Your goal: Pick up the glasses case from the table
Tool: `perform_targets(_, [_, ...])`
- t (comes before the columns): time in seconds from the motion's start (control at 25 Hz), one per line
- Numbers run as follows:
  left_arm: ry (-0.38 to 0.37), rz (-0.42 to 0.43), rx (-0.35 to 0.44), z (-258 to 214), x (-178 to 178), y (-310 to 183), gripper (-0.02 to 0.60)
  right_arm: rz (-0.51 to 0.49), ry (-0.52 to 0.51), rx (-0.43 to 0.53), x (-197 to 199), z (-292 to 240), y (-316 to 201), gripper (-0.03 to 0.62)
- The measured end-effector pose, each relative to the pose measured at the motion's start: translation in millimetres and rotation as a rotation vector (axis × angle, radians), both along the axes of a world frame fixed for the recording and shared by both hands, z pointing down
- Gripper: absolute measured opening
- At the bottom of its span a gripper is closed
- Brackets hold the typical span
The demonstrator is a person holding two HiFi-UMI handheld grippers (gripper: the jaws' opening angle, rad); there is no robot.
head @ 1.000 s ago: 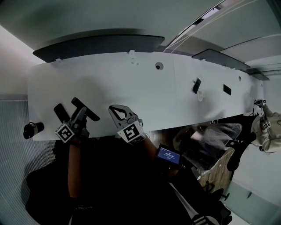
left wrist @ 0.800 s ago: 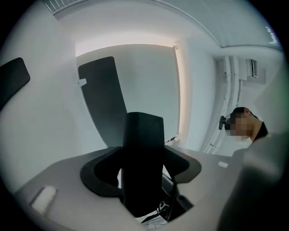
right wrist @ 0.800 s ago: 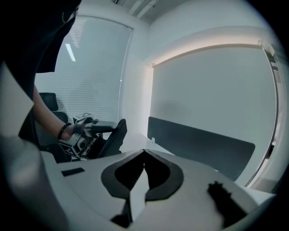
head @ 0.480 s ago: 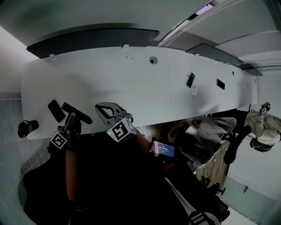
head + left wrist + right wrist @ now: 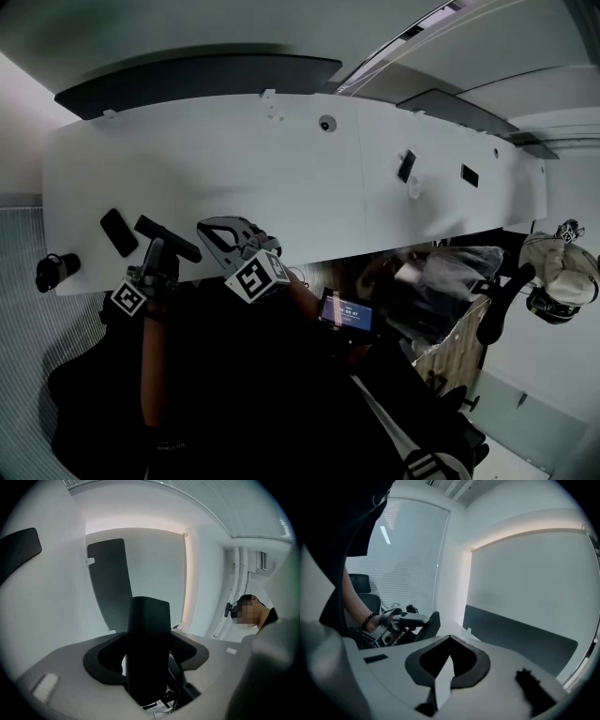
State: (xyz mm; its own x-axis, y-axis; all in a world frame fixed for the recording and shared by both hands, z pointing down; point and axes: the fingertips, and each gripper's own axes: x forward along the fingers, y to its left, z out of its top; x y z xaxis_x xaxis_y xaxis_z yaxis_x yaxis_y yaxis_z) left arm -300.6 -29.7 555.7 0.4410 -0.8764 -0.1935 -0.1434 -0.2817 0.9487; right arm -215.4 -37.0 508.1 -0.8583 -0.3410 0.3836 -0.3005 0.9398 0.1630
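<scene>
The glasses case (image 5: 169, 238) is a long black box, held off the white table (image 5: 281, 187) near its front left edge. My left gripper (image 5: 159, 251) is shut on it. In the left gripper view the case (image 5: 149, 634) stands upright between the jaws of my left gripper (image 5: 149, 656) and hides what lies behind. My right gripper (image 5: 208, 231) hovers just right of it over the table edge, its jaws together with nothing in them. The right gripper view shows my right gripper (image 5: 449, 638) with its tips meeting, and the left gripper with the case (image 5: 429, 626) beyond it.
A flat black slab (image 5: 119, 232) lies on the table left of the case. A dark cylinder (image 5: 52, 270) sits at the table's left end. Small dark items (image 5: 406, 167) lie far right. A lit screen (image 5: 342, 314) and a seated person (image 5: 553, 272) are right of the table.
Both grippers have shifted a little, and the right one has come slightly closer to the left. The left gripper keeps its hold on the case.
</scene>
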Motion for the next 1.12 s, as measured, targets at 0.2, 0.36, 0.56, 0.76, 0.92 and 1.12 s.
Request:
perform_targets(0.2, [0.03, -0.004, -0.015, 3, 4, -3, 0.296, -0.02, -0.008, 0.003, -3, -2, 1, 0.006])
perform_targets(0.36, [0.019, 0.011, -0.027, 7, 6, -7, 0.296, -0.014, -0.008, -0.002, 0, -2, -3, 0.006])
perform_targets(0.56, [0.025, 0.013, -0.051, 15, 2, -14, 0.296, -0.001, -0.005, 0.003, 1, -1, -9, 0.006])
perform_targets(0.76, [0.032, 0.012, -0.08, 22, 2, -19, 0.296, 0.01, -0.005, 0.001, 2, -1, -14, 0.006])
perform_targets(0.92, [0.009, 0.015, -0.107, 29, 4, -23, 0.295, 0.021, -0.006, -0.003, 4, 0, -18, 0.006])
perform_targets(1.12, [0.012, -0.04, -0.229, 52, -7, -28, 0.296, 0.03, -0.006, -0.014, 5, 3, -21, 0.006])
